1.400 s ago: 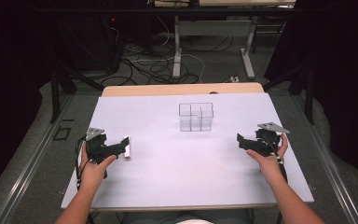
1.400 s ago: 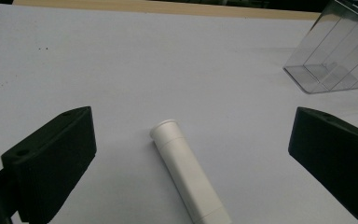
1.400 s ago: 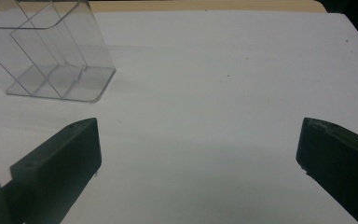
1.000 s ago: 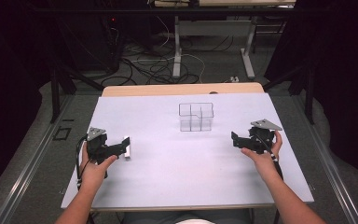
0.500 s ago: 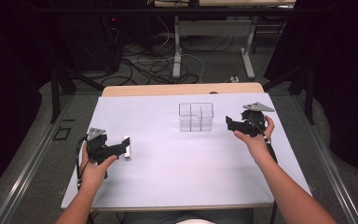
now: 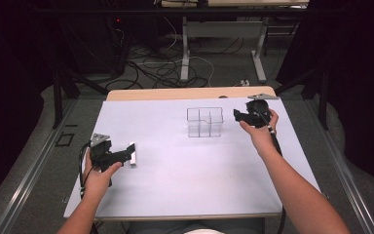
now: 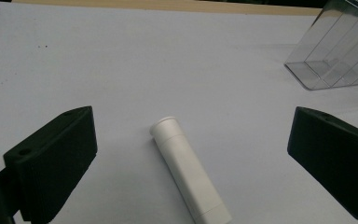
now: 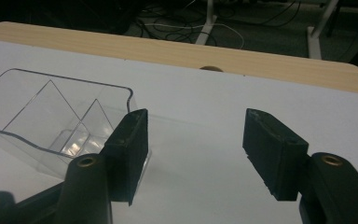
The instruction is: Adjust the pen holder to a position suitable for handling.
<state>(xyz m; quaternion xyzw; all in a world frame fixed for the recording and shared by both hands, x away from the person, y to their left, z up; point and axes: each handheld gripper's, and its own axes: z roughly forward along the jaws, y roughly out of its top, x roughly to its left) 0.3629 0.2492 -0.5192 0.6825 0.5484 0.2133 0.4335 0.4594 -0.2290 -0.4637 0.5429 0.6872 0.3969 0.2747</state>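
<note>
Now the left claw (image 6: 129, 152) rests low at the near left of the desk (image 6: 175, 185), its jaws spread wide and pinching nothing. Seen in the left gripper view, a white tube (image 7: 189, 173) lies flat on the white sheet between the two jaws, clear of both, its capped end pointing away towards the far edge. From above, that tube (image 6: 133, 154) shows just at the claw's tips. The clear box (image 6: 204, 122), divided into compartments, stands near the middle of the far half of the desk, well apart from the tube. The right claw (image 6: 237, 115) is held just to the right of the box, pointing at it; its jaws have just been closing and now stand about half apart with nothing between them. In the right gripper view the box (image 8: 51, 121) sits just beside one jaw; whether they touch I cannot tell.
</note>
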